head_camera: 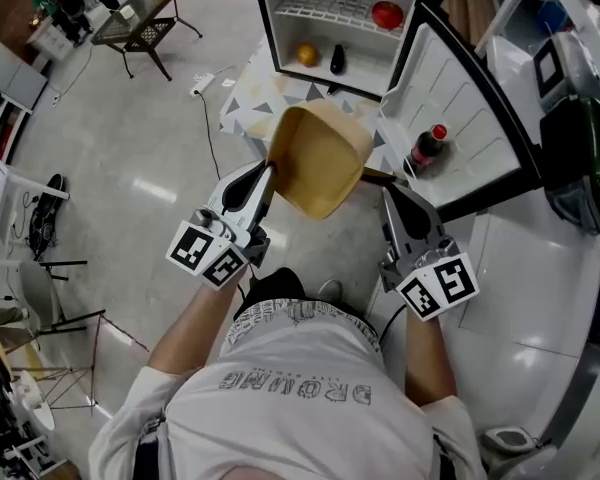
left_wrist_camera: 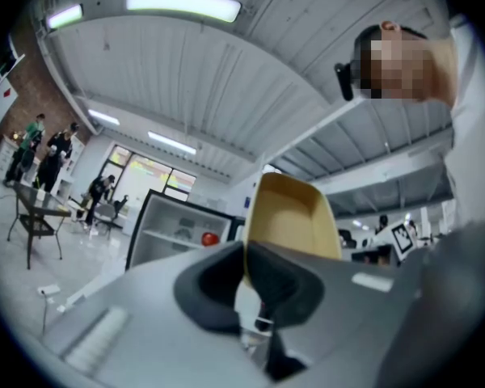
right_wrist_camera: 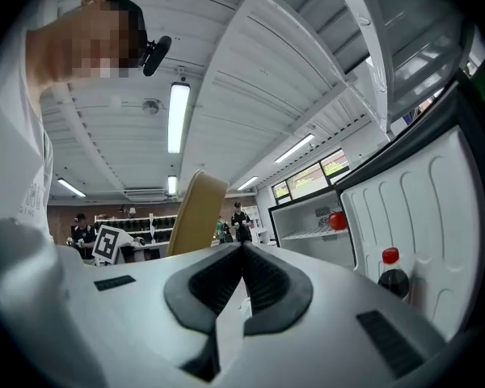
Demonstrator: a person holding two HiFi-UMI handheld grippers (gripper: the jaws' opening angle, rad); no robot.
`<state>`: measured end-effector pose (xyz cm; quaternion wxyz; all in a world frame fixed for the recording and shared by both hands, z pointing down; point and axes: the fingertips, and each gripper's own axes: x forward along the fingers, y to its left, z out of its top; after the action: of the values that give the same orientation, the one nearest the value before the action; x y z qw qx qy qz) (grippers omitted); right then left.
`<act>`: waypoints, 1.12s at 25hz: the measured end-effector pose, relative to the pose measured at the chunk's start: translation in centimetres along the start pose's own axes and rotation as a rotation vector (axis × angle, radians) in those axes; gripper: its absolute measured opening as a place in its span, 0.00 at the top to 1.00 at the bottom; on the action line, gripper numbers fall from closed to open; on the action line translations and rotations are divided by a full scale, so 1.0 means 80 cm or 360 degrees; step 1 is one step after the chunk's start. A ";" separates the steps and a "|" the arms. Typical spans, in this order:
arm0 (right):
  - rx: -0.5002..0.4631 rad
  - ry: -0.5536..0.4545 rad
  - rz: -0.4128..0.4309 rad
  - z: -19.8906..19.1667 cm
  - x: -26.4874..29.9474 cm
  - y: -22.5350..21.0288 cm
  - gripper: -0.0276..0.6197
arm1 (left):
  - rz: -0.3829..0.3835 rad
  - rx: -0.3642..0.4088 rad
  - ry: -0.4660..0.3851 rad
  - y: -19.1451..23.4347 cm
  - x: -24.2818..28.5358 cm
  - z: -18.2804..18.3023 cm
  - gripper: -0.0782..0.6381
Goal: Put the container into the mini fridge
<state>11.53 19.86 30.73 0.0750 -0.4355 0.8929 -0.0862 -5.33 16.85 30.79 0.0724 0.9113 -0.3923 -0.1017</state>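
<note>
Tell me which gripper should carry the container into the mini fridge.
Left. The left gripper has its jaws clamped on the rim of the container, holding it up before the open mini fridge. The right gripper is shut on nothing, beside the container.

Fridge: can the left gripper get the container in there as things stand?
Probably yes: the door stands wide open, and nothing lies between the container, clamped in the left gripper, and the fridge. The orange and dark thing inside may crowd it.
</note>
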 end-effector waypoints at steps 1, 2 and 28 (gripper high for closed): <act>0.0001 0.0002 0.0003 -0.001 0.000 -0.002 0.95 | 0.0006 -0.0001 -0.0001 0.001 0.001 -0.001 0.87; 0.0002 0.0003 0.0004 -0.001 0.001 -0.004 0.95 | 0.0010 -0.0003 -0.0002 0.003 0.003 -0.001 0.87; 0.0011 0.0037 -0.0170 -0.022 0.254 -0.093 0.95 | -0.0064 -0.0088 0.0045 0.268 0.128 0.001 0.87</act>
<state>4.51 -0.55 32.89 0.0615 -0.4812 0.8689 -0.0984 -13.46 -5.21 33.93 0.1011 0.9181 -0.3697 -0.1011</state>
